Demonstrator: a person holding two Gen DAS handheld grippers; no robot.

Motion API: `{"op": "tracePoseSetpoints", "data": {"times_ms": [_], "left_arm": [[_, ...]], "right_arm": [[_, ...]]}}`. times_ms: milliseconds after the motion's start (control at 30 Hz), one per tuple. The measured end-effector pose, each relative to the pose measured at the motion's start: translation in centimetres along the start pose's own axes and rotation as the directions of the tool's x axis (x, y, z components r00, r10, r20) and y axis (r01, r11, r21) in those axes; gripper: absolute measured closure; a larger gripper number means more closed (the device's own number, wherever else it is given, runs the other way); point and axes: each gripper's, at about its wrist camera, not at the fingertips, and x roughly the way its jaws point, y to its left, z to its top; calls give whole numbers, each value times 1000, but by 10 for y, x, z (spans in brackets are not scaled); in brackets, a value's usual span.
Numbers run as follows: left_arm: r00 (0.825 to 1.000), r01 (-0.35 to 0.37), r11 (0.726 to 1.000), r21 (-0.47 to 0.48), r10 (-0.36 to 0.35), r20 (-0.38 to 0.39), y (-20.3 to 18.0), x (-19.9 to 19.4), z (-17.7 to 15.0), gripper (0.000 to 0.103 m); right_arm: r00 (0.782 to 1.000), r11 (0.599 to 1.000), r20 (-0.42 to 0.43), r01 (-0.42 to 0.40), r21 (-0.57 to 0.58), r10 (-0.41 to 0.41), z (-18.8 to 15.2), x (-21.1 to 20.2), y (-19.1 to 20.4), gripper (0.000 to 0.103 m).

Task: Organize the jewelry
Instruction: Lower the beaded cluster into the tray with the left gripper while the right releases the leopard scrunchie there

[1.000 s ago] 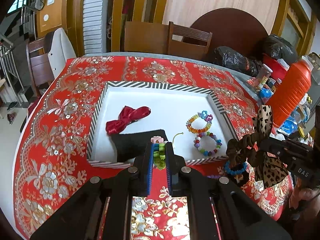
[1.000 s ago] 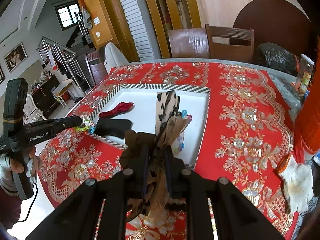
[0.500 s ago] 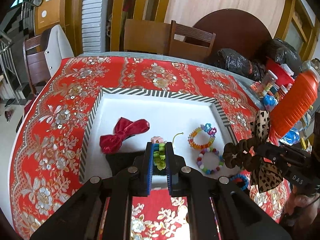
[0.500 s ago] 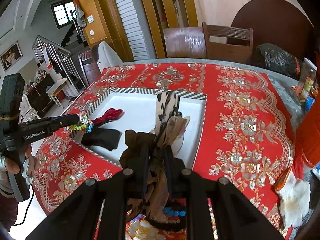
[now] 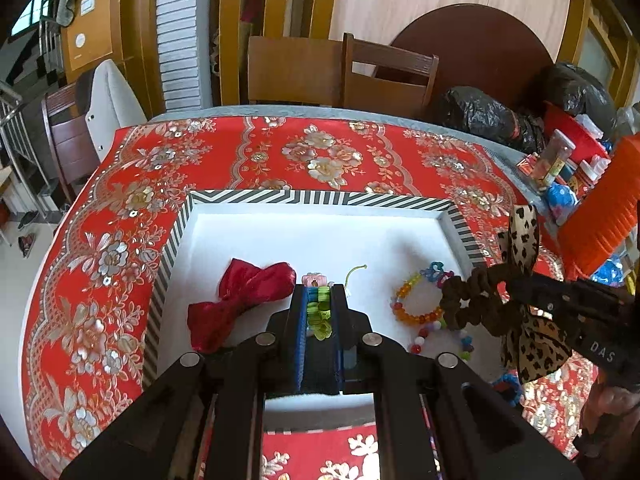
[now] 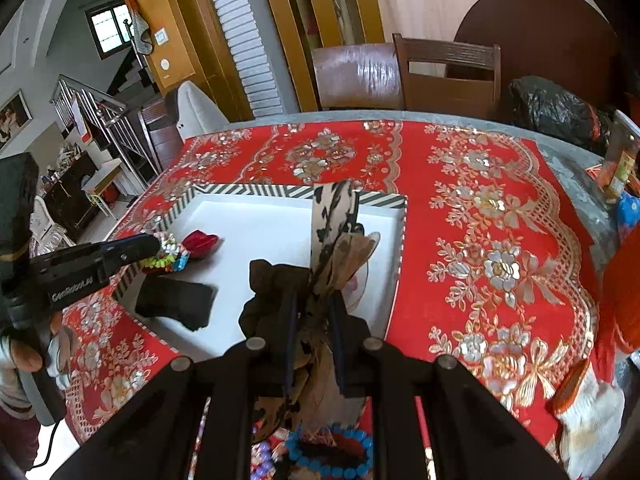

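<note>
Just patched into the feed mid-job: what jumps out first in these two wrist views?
The bright red floral tablecloth dominates, with a white tray with a striped black-and-white rim lying on it. Over the tray, the left gripper holds a green beaded bracelet in its jaws, while the right gripper clamps a leopard-print bow scrunchie. A red satin bow lies at the tray's left, colourful bead bracelets at its right.

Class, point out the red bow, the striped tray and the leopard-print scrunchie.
red bow (image 5: 244, 300): left wrist view, middle knot.
striped tray (image 5: 320, 197): left wrist view, far rim.
leopard-print scrunchie (image 6: 334, 216): right wrist view, upright ribbon tail.
</note>
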Motion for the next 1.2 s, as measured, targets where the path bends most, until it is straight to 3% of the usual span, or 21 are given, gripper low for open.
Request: {"op": "tracePoseSetpoints", "data": {"times_ms": [600,867,1000,1133,1200], "left_arm": [[1000,1,1000,-1,-1,-21,-2,30,11,79],[998,-18,1000,-6,17,-61,-6,54,9,79],[996,-31,999,-15,29,-85,-5,64,4,79],[994,-41,999,-33,37,-102,-1,70,0,79],[994,-47,998,-30,44,-104,-1,71,-1,79]], "right_arm": [[1000,999,-22,10,40,-10,33,41,-9,88],[998,998,-63,29,61,-25,55,80,-11,88],[996,997,-93,3,82,5,56,107,-11,88],[992,983,-98,-57,173,74,56,127,-15,87],[993,984,-105,-41,171,59,55,135,-14,84]]}}
